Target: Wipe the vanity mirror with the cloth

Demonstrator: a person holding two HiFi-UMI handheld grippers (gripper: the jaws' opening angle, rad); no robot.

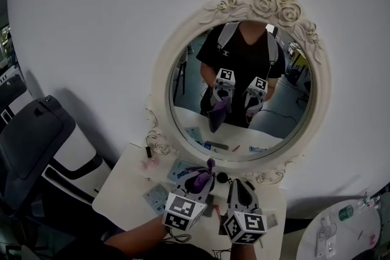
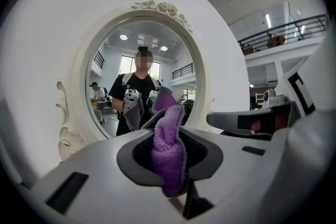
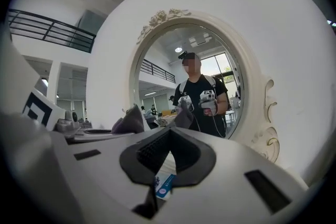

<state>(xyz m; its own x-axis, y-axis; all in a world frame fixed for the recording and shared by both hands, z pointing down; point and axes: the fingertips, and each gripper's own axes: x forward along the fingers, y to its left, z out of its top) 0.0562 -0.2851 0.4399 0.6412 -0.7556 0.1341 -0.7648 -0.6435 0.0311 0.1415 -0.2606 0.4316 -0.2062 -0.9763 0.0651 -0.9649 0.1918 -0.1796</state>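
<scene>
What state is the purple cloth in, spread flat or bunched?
Bunched: the cloth hangs crumpled, pinched in the left claw.

Purple cloth (image 1: 201, 179) in left tool (image 1: 205, 174)

The cloth (image 2: 168, 152) is a soft, fluffy purple pile. The mirror (image 1: 292, 106) has glossy, reflective glass, and its frame (image 1: 265, 2) is white, carved and matt. The left gripper (image 2: 169, 165) has a smooth, matt grey plastic shell. The right gripper (image 3: 169, 157) has dark, ribbed pads (image 3: 151, 152).
</scene>
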